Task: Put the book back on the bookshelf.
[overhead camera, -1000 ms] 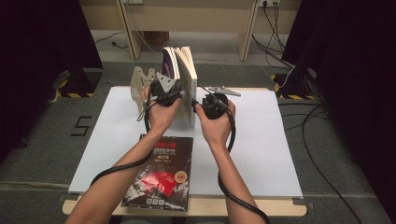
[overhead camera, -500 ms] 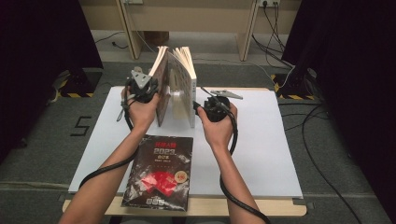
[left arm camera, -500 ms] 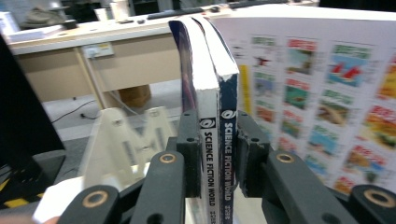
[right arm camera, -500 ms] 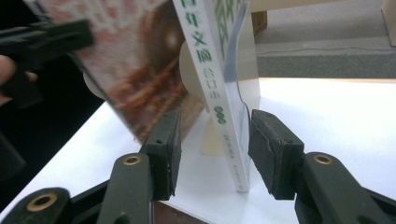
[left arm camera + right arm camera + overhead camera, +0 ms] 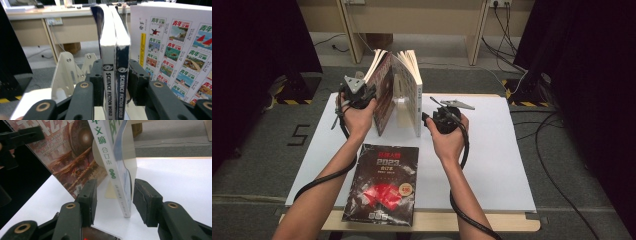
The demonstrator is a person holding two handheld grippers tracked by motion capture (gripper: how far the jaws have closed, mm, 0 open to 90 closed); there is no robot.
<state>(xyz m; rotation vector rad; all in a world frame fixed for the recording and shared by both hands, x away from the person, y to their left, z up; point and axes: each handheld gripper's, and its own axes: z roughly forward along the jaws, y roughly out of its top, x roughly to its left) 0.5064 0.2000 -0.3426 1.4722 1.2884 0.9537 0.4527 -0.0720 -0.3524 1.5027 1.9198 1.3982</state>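
Two "Science Fiction World" magazines [image 5: 383, 92] stand on the white table [image 5: 492, 150] and lean left, away from an upright white book [image 5: 410, 82]. My left gripper [image 5: 371, 99] has both spines [image 5: 115, 82] between its jaws. The jaws have just been opening a little, but the pads [image 5: 137, 82] still lie against the spines. My right gripper [image 5: 427, 119] stands open around the white book's spine [image 5: 117, 177], with a gap on each side. One of its pads [image 5: 146, 200] is close to the cover.
A black magazine [image 5: 384, 185] lies flat near the table's front edge. One pale bookend [image 5: 401, 102] stands between the leaning magazines and the white book, and another bookend [image 5: 66, 72] is to the left of the magazines. A wooden desk [image 5: 412, 20] stands beyond the table.
My left hand has moved left with the two magazines, tipping them away from the white book and opening a gap. The right hand has stayed put.
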